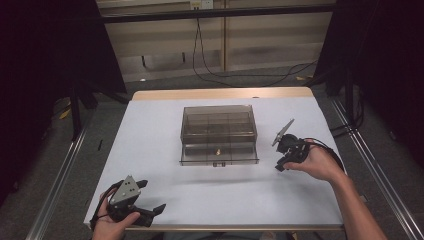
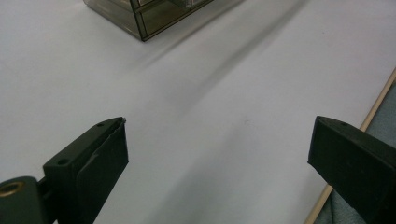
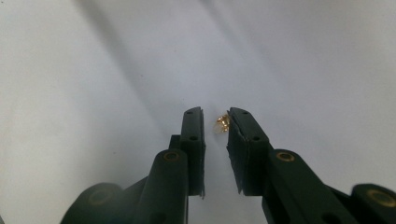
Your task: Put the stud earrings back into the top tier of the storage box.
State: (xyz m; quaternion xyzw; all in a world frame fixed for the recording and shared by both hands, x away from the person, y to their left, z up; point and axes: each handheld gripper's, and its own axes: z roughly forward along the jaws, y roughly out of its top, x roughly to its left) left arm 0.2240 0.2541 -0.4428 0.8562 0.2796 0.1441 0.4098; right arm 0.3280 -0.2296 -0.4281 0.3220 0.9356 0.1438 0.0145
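Bearing no readable writing: brass piece (image 3: 222,124), organizer box (image 1: 219,134)

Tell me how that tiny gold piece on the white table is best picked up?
From above, across its short sides: the gold piece is tiny and lies loose on the flat table, with the right claw straddling it, jaws narrowly apart.

My left gripper (image 1: 145,200) sits low at the near left in my left hand (image 1: 116,224), its jaws spread wide apart. My right hand (image 1: 320,162) holds the right gripper (image 1: 281,165) angled down and leftward, forearm stretched out, jaws nearly together with a narrow gap.
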